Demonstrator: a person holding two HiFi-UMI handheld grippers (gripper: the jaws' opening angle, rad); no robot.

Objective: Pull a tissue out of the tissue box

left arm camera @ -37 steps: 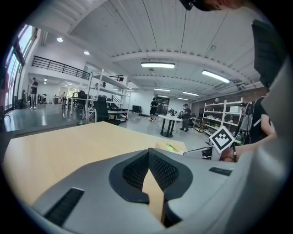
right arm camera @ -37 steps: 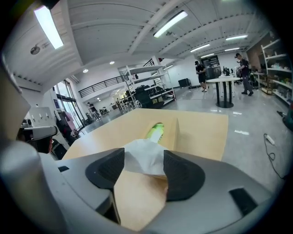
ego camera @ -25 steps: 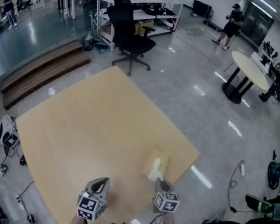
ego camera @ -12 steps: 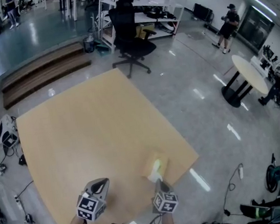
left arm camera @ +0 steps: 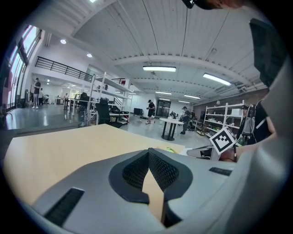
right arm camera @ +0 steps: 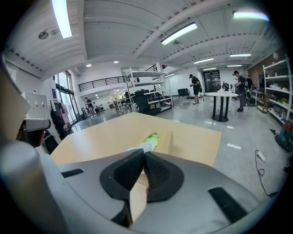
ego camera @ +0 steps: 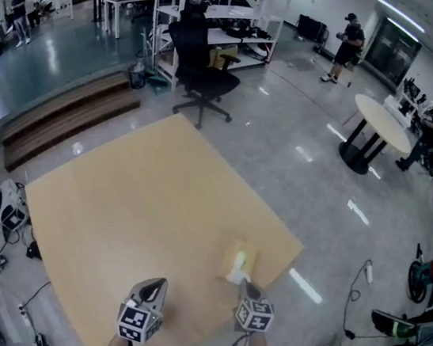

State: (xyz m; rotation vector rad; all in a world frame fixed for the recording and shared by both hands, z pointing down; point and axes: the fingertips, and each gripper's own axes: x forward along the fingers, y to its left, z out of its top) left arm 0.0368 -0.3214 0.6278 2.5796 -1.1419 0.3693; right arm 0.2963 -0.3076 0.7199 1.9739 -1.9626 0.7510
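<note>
The tissue box is tan with a green-edged slot and lies near the table's front right edge. In the right gripper view the tissue box is straight ahead, and a white tissue rises from its slot. My right gripper is at the slot with its jaws shut on the tip of that tissue. From the head view the right gripper touches the box's near end. My left gripper hovers over bare table to the left, shut and holding nothing; its pads meet at the tip.
The tan table reaches far back and left. Past its right edge is glossy floor with a cable. A black office chair stands beyond the far corner, with a round white table at right. People stand far off.
The head view has shifted a little. Both grippers and the tissue box keep their places.
</note>
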